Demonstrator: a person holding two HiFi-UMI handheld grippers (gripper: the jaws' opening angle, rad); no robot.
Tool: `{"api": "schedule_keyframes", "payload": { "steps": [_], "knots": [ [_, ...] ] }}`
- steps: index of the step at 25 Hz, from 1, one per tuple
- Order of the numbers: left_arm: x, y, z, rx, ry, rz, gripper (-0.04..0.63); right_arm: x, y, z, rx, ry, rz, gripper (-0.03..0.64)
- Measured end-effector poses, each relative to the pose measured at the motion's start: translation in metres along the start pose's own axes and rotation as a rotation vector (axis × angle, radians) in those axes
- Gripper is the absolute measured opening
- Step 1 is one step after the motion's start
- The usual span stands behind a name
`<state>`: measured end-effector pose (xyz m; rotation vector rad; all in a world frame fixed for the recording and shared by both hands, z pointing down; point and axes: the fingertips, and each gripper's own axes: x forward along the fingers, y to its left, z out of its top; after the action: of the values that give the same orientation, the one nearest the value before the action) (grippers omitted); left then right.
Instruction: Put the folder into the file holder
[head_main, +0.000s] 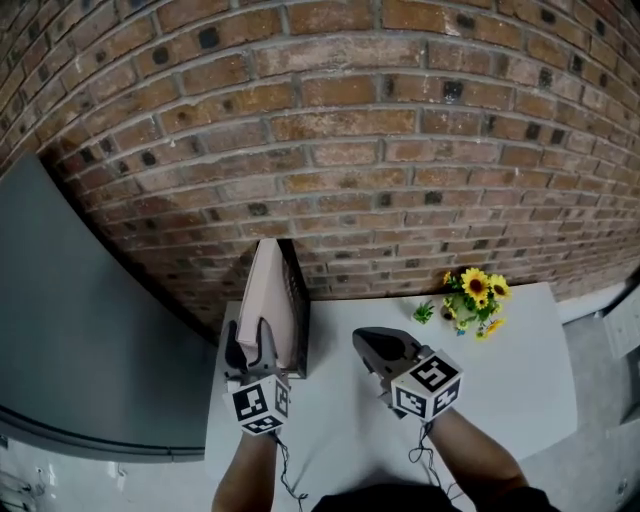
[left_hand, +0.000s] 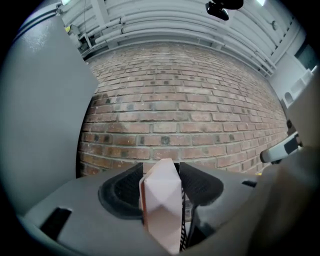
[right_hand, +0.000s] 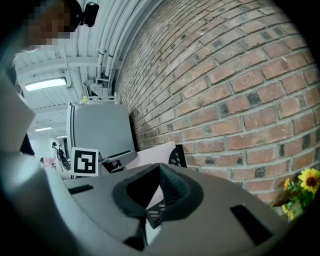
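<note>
Nearest the head camera, the left gripper is pointing level, its jaws standing wide on either side of the pink folder without appearing to press it. The folder is standing upright in the black mesh file holder, near the brick wall. Judged from this, the release calls for a straight pull back, without tipping the folder. The right gripper is hovering over the table, jaws together and empty. Sunflowers are lying well apart; nothing is obstructing.

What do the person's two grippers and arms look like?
Both the left gripper and the right gripper have dark grey, wedge-shaped fingers and a white cube with black square markers. A thin dark cable hangs from each. No sleeves show.
</note>
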<state>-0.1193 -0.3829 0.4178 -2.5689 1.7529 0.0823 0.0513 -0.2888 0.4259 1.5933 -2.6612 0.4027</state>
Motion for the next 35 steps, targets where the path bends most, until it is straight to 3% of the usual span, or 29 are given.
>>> {"api": "schedule_keyframes", "payload": {
  "steps": [15, 20, 21, 28, 35],
  "knots": [
    [-0.106, -0.031, 0.028, -0.005, 0.012, 0.096, 0.208, -0.046, 0.023, 0.010, -0.030, -0.019, 0.125, 0.003],
    [-0.142, -0.059, 0.033, 0.001, 0.043, 0.128, 0.023, -0.076, 0.027, 0.013, -0.027, -0.036, 0.179, 0.003],
    [-0.149, -0.066, 0.033, 0.002, 0.049, 0.134, 0.013, -0.082, 0.028, 0.013, -0.033, -0.035, 0.190, 0.003],
    [-0.197, -0.117, 0.019, -0.014, 0.156, 0.163, 0.006, -0.125, 0.029, 0.007, -0.057, -0.025, 0.280, 0.003],
    [-0.232, -0.160, 0.007, -0.052, 0.199, 0.114, 0.006, -0.148, 0.033, -0.011, -0.044, -0.005, 0.339, 0.003]
  ]
}}
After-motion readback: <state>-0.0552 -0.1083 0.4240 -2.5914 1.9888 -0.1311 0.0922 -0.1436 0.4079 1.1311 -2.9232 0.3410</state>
